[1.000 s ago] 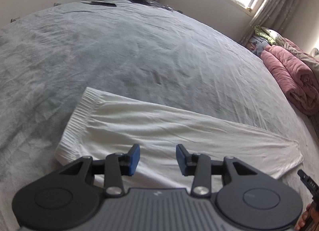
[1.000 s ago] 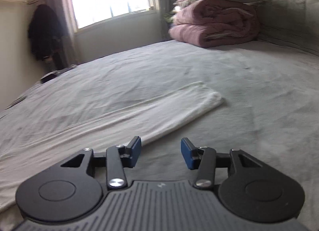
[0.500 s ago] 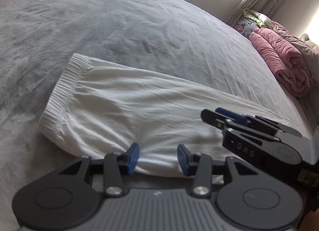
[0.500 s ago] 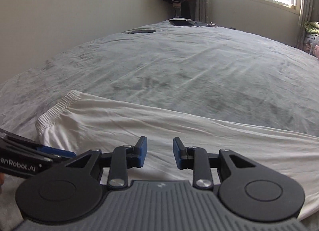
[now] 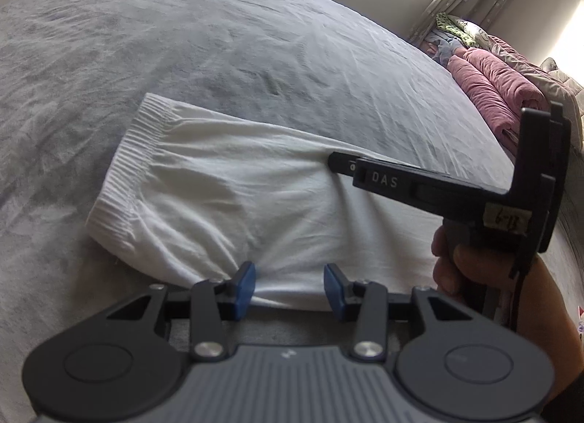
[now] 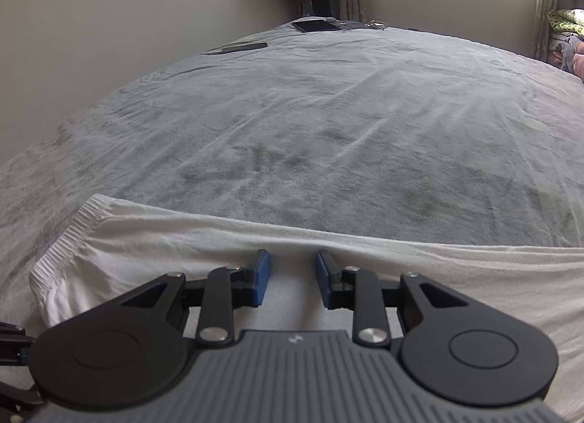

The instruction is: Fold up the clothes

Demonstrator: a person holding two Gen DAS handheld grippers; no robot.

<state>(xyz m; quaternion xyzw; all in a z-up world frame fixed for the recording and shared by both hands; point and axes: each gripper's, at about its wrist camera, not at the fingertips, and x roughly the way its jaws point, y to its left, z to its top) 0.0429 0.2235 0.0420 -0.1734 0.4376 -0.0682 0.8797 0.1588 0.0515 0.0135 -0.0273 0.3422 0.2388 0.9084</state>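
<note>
White trousers lie folded lengthwise on the grey bed, with the ribbed waistband at the left. My left gripper is open at the near edge of the cloth, its blue pads on either side of the hem. My right gripper is open and low over the trousers, its tips near the far edge. In the left wrist view the right gripper reaches in from the right over the cloth, held by a hand.
The grey bedspread stretches far beyond the trousers. Folded pink quilts lie at the right by the window. A dark tablet and a phone lie at the bed's far edge. A wall runs along the left.
Both grippers have come down closer to the trousers. The right gripper swung from the leg end to the waist part and now sits over the cloth. The cloth has bunched slightly near the left gripper.
</note>
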